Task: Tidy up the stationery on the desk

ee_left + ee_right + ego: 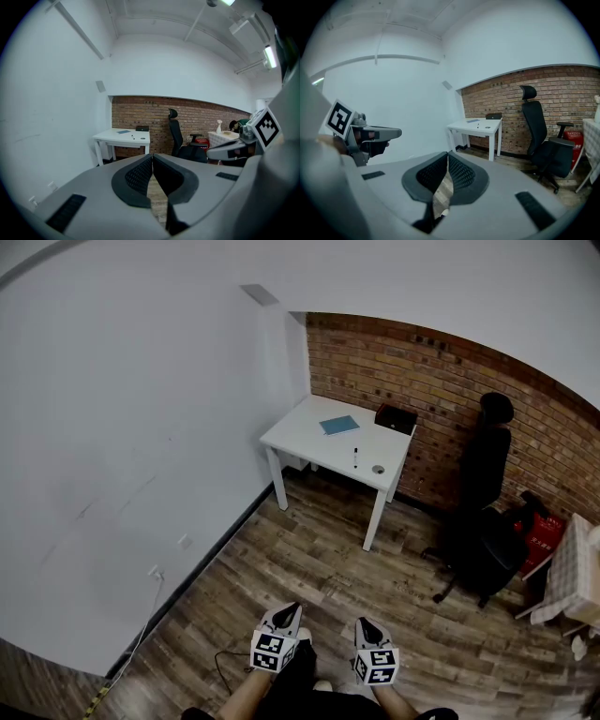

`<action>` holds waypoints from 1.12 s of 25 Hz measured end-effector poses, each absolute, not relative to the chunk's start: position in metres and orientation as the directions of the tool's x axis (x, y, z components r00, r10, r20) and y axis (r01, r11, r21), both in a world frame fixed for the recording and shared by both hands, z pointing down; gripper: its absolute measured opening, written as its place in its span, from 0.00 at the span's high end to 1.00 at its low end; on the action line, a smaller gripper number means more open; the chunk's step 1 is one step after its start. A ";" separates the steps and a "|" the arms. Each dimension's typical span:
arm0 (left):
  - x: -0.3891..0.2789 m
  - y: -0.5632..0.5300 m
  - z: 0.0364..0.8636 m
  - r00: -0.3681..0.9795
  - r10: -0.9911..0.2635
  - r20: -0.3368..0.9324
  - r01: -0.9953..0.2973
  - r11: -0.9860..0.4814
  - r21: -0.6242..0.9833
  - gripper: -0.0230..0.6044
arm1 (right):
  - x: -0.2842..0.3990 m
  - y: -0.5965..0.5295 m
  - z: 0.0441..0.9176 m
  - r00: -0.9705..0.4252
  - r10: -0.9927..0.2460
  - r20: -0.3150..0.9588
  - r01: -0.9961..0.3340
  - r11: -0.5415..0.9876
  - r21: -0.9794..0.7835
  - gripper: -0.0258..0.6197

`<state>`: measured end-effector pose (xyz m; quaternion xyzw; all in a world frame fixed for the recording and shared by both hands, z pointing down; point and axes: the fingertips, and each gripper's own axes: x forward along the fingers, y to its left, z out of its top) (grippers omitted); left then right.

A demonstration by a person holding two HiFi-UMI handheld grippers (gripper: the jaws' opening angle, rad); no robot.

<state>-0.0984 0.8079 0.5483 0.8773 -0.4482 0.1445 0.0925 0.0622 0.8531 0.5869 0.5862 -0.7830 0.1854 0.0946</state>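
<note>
Brick-walled room; the counter (305, 435), upper centre, holds a notebook (338, 425) and pen (355, 457). Your left claw (290, 609) and right claw (365, 622), bottom centre, are pressed together and empty, so nothing looks tidied yet.

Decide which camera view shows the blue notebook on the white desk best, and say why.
The head view: it looks down on the white desk, so the whole top face of the blue notebook shows. The left gripper view and the right gripper view see it from afar and nearly edge-on, as only a thin blue sliver.
</note>
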 end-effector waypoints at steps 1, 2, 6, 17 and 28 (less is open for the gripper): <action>-0.097 0.804 0.550 0.556 -0.759 0.338 -0.813 -0.581 0.033 0.94 | 0.063 0.849 0.588 -0.296 -0.882 0.366 -0.953 0.245 -0.178 0.92; -0.096 0.799 0.551 0.557 -0.758 0.339 -0.812 -0.582 0.034 0.94 | 0.064 0.845 0.588 -0.295 -0.882 0.367 -0.953 0.245 -0.178 0.92; -0.086 0.780 0.551 0.568 -0.748 0.343 -0.804 -0.594 0.037 0.94 | 0.073 0.829 0.589 -0.287 -0.881 0.377 -0.955 0.236 -0.177 0.92; -0.066 0.705 0.558 0.607 -0.711 0.355 -0.772 -0.634 0.049 0.94 | 0.091 0.763 0.596 -0.242 -0.884 0.401 -0.968 0.190 -0.166 0.92; -0.075 0.571 0.559 0.637 -0.681 0.361 -0.744 -0.665 0.058 0.94 | 0.074 0.641 0.596 -0.214 -0.880 0.424 -0.973 0.155 -0.170 0.92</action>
